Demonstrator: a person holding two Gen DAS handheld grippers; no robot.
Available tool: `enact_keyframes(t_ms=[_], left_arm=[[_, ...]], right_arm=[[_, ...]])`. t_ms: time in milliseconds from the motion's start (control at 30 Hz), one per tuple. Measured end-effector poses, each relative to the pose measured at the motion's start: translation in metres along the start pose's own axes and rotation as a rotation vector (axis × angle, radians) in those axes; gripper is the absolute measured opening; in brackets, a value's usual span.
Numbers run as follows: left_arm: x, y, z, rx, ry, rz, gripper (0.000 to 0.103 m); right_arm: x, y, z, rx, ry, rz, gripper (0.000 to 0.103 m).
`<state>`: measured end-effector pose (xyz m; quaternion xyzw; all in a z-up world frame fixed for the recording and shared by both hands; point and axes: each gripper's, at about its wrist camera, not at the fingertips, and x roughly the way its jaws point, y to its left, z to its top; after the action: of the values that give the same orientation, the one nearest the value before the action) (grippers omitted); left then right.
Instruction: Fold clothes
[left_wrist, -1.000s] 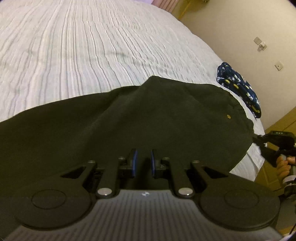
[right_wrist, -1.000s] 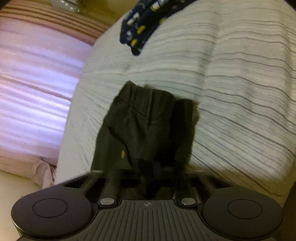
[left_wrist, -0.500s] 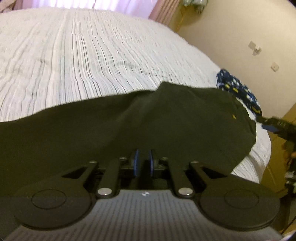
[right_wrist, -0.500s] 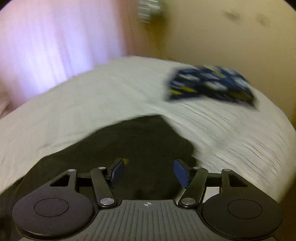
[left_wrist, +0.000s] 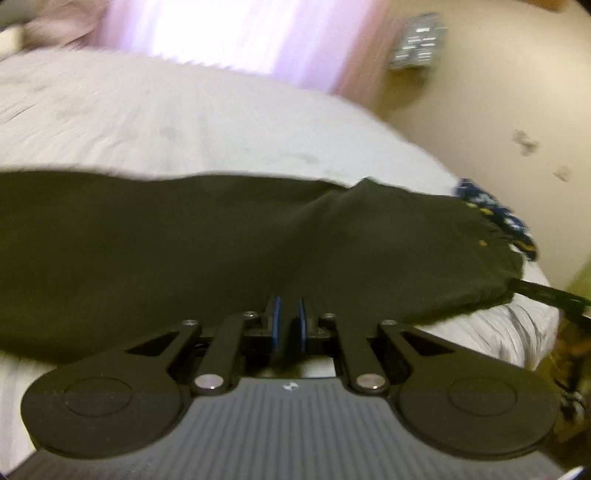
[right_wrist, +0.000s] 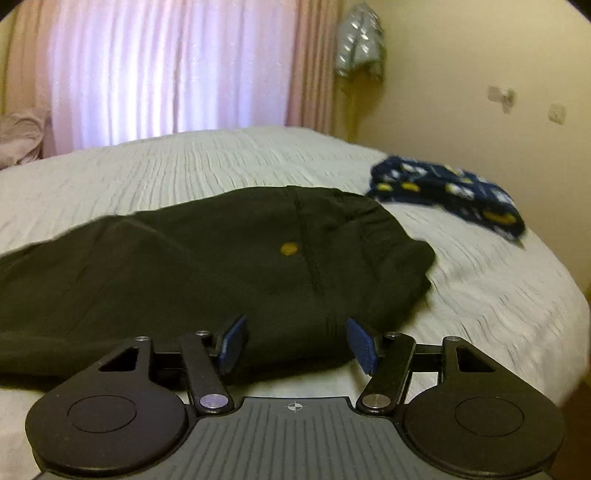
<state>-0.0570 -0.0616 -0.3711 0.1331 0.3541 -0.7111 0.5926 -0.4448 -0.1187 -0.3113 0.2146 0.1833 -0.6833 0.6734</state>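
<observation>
Left tongs (left_wrist: 289, 319) pinch the near edge of the dark garment (left_wrist: 221, 240) on the bed (left_wrist: 184, 122); right tongs (right_wrist: 295, 341) are spread beside it.

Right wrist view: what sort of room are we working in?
Most likely a bedroom: a bed with a pale ribbed cover, long curtains over a bright window, and clothes on the cover, a dark garment and a navy patterned one.

Bed (right_wrist: 229, 158) with white ribbed cover is filling the near and middle ground. Pink curtains (right_wrist: 166, 70) are glowing with daylight at the far side. Cream wall (right_wrist: 461, 55) is running along the right, carrying wall plates (right_wrist: 557, 112). A silvery item (right_wrist: 360, 44) is hanging by the curtain edge.
</observation>
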Motion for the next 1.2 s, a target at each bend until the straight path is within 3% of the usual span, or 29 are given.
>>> enact_keyframes(t_ms=[167, 233, 300, 433, 800, 1200], left_arm=[[-0.05, -0.01, -0.013, -0.037, 0.037, 0.194, 0.022], [-0.065, -0.015, -0.017, -0.033, 0.047, 0.259, 0.023], [-0.08, -0.019, -0.023, -0.026, 0.044, 0.294, 0.029], [-0.104, -0.029, -0.032, -0.005, 0.026, 0.345, 0.032], [-0.153, -0.059, -0.057, 0.058, -0.031, 0.378, 0.038], [-0.16, -0.084, -0.068, 0.134, -0.029, 0.353, 0.04]], right_arm=[[-0.058, 0.018, -0.018, 0.14, 0.045, 0.081, 0.063], [-0.075, 0.031, -0.029, 0.153, 0.074, 0.086, 0.063], [-0.092, 0.042, -0.039, 0.135, 0.091, 0.11, 0.063], [-0.117, 0.059, -0.05, 0.052, 0.08, 0.127, 0.063], [-0.176, 0.069, -0.054, -0.009, -0.004, 0.173, 0.063], [-0.214, 0.045, -0.063, 0.051, -0.052, 0.145, 0.063]])
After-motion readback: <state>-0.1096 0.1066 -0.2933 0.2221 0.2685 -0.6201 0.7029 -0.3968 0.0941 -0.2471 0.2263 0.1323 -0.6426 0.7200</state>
